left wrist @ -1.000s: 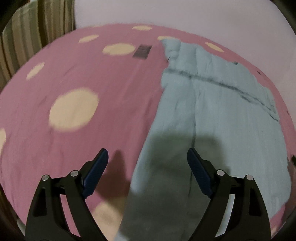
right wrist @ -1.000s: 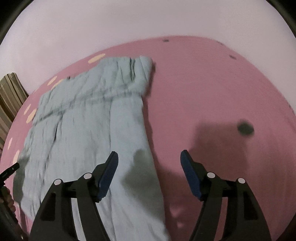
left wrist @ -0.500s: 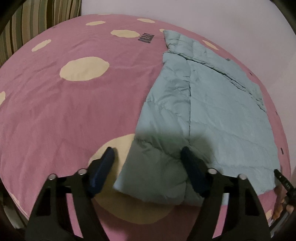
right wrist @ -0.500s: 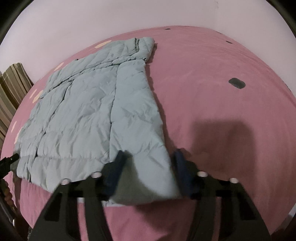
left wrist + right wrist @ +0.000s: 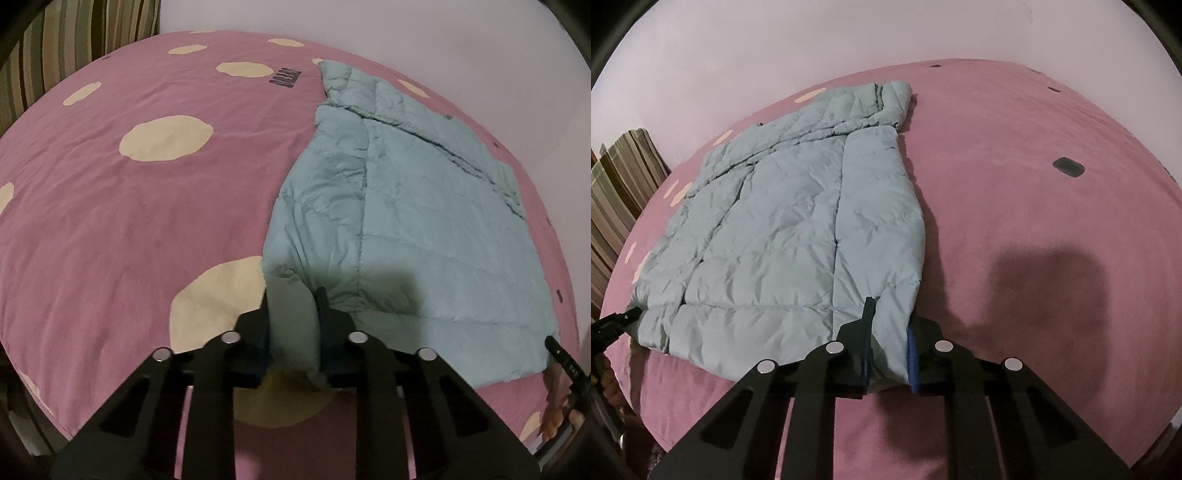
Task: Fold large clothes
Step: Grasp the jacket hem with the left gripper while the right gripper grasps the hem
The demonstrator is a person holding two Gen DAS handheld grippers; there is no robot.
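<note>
The left gripper (image 5: 293, 317) has just been closing, and its jaws now pinch the near left corner of a pale blue padded jacket (image 5: 406, 206), the hem bunched up between the pads. The right gripper (image 5: 888, 343) has been closing too and clamps the opposite near corner of the same hem. Ahead of both, the jacket lies flat on a pink bedspread (image 5: 129, 221) with cream spots, its collar at the far end, away from the grippers. Part of a hand (image 5: 554, 417) shows at the right edge of the left view, likely the one carrying the other gripper, though that corner is too distorted to be sure.

The step in hand looks like the grasp before a fold: both bottom corners are taken, nothing is lifted yet. The next move should call for raising the two corners together, level with each other, and carrying the hem forward toward the collar without letting the slippery fabric slide out.
</note>
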